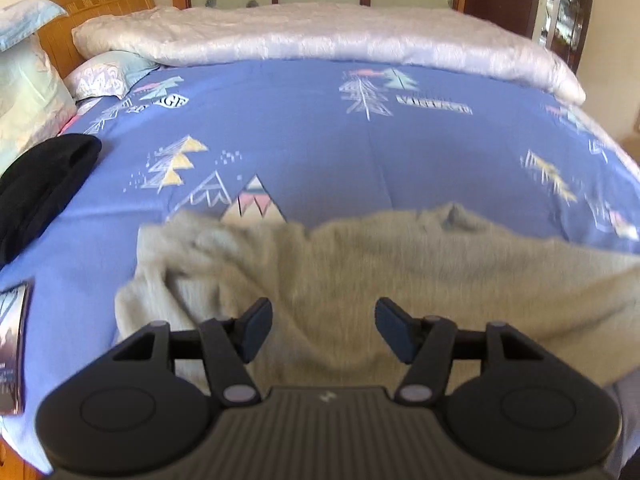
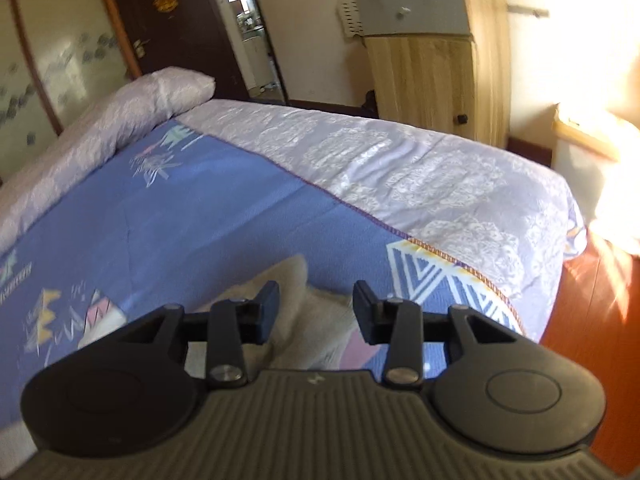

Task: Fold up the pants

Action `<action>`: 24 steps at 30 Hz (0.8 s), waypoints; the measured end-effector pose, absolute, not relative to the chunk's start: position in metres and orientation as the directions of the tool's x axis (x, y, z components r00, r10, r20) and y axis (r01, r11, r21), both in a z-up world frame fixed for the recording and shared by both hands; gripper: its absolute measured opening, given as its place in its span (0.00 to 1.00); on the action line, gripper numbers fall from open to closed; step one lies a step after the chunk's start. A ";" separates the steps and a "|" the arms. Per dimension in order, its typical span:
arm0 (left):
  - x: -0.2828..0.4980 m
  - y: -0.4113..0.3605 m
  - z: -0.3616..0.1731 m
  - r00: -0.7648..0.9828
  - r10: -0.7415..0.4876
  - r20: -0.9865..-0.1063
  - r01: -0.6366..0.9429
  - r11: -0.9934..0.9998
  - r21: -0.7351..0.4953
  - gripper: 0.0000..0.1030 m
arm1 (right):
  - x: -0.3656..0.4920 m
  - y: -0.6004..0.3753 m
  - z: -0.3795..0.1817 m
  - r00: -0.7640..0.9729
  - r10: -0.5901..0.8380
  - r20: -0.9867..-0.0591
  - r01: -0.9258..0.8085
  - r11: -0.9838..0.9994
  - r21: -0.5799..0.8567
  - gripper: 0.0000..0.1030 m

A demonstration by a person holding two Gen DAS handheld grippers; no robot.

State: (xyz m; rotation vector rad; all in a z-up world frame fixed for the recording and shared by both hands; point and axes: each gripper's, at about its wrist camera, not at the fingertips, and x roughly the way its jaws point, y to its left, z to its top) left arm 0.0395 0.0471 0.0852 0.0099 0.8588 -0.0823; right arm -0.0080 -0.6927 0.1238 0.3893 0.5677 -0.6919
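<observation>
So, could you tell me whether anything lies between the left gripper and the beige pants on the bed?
Nothing visible does. The left gripper hangs open directly over the beige pants, with only air between. The black garment lies off to the side on the blue bedsheet, clear of the way.

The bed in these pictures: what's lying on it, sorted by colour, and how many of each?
Grey: 1, the pants, spread under both open grippers.
Black: 1, a garment at the bed's left edge.
Pale lilac: 1, a rolled quilt along the far side.
Patterned pillows: 2, and.
Total: 5 things on the blue sheet.
</observation>
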 end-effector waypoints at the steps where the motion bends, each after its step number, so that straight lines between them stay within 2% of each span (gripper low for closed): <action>1: 0.045 0.048 0.085 0.651 -0.060 -0.757 0.068 0.997 -0.021 0.56 | -0.008 -0.687 0.123 0.631 -0.482 -0.608 0.678 0.724 0.129 0.42; 7: 0.076 0.043 0.057 0.596 0.036 -0.802 0.034 0.997 0.070 0.53 | -0.012 -0.650 0.109 0.643 -0.417 -0.643 0.602 0.794 0.087 0.43; 9: 0.086 0.043 0.040 0.548 0.102 -0.830 -0.003 0.993 0.120 0.53 | -0.010 -0.646 0.092 0.602 -0.408 -0.686 0.598 0.800 0.049 0.42; 14: 0.084 0.045 0.036 0.548 0.126 -0.827 -0.052 0.992 0.116 0.53 | -0.010 -0.639 0.097 0.551 -0.471 -0.689 0.618 0.785 -0.042 0.41; 16: 0.081 0.046 0.040 0.548 0.119 -0.828 -0.064 0.993 0.100 0.53 | -0.015 -0.629 0.110 0.554 -0.473 -0.685 0.625 0.780 -0.033 0.42; 20: 0.067 0.048 0.047 0.566 0.101 -0.818 -0.071 0.995 0.074 0.53 | -0.027 -0.578 0.134 0.674 -0.369 -0.640 0.497 0.867 0.024 0.42; 24: 0.062 0.056 0.054 0.582 0.066 -0.811 -0.068 0.997 0.033 0.53 | -0.016 -0.512 0.139 0.735 -0.169 -0.656 0.318 0.941 0.114 0.42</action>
